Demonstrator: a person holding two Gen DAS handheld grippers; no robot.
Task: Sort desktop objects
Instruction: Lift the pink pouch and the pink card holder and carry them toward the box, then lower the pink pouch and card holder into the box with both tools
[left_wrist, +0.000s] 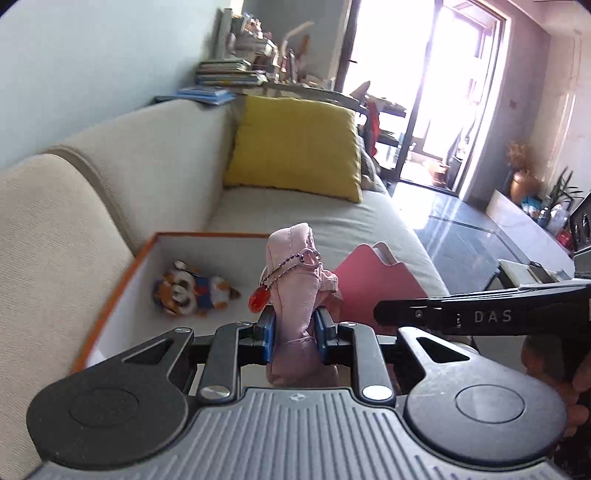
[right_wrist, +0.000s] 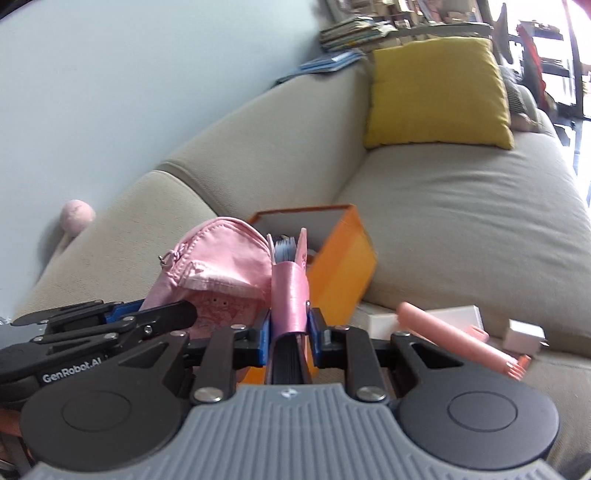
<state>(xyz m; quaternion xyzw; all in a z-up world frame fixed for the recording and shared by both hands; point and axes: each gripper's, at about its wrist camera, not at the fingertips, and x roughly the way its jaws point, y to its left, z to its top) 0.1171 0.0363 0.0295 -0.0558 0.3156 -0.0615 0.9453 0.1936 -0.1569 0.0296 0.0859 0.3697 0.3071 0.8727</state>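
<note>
A: Risk is that the pink pouch (left_wrist: 295, 295), clenched in the left gripper (left_wrist: 294, 328), bumps the pink notebook (right_wrist: 290, 291) that the right gripper (right_wrist: 289, 332) grasps; both hang close together over the orange box (left_wrist: 122, 288).

B: Yes, and its bead chain (left_wrist: 284, 267) may catch. Room inside is open beside the plush toy (left_wrist: 192, 290); mind the rim.
</note>
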